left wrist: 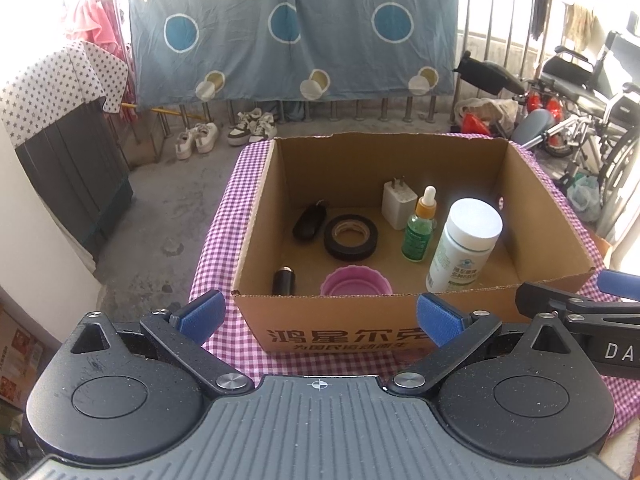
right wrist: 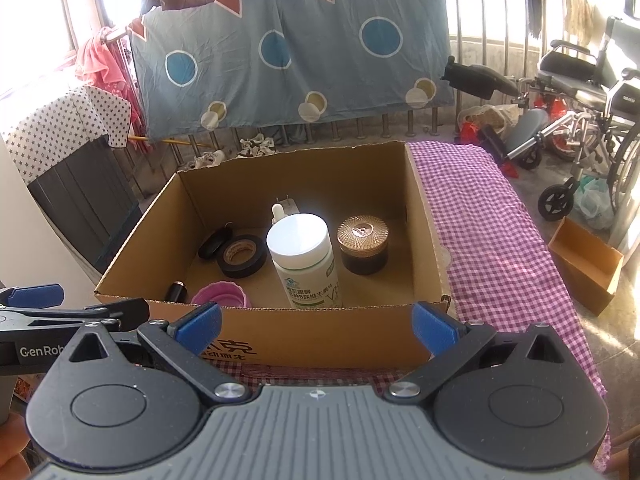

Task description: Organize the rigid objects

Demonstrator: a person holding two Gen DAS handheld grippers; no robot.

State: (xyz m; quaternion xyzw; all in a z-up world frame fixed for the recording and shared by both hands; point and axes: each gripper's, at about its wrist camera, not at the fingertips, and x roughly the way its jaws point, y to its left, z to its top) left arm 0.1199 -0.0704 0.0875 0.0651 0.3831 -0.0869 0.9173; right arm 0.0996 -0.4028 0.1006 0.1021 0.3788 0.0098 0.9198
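Observation:
An open cardboard box [left wrist: 532,184] [right wrist: 428,240] stands on a purple checked cloth [left wrist: 224,220] [right wrist: 500,232]. Inside it are a white pill bottle [left wrist: 464,250] [right wrist: 302,260], a green dropper bottle [left wrist: 420,226], a white charger plug [left wrist: 398,202], a black tape roll [left wrist: 351,237] [right wrist: 242,255], a black oval item [left wrist: 310,222], a small black cylinder [left wrist: 284,280] [right wrist: 176,291], a pink cup [left wrist: 356,282] [right wrist: 222,295] and a dark jar with a gold lid [right wrist: 363,246]. My left gripper [left wrist: 320,316] and right gripper [right wrist: 316,328] both hang open and empty in front of the box's near wall.
A small open cardboard box [right wrist: 588,268] lies on the floor to the right of the table. A wheelchair [right wrist: 592,92] stands at the far right. A blue sheet [left wrist: 292,28] hangs on the railing behind, with shoes [left wrist: 224,132] below. A dark cabinet [left wrist: 76,176] stands left.

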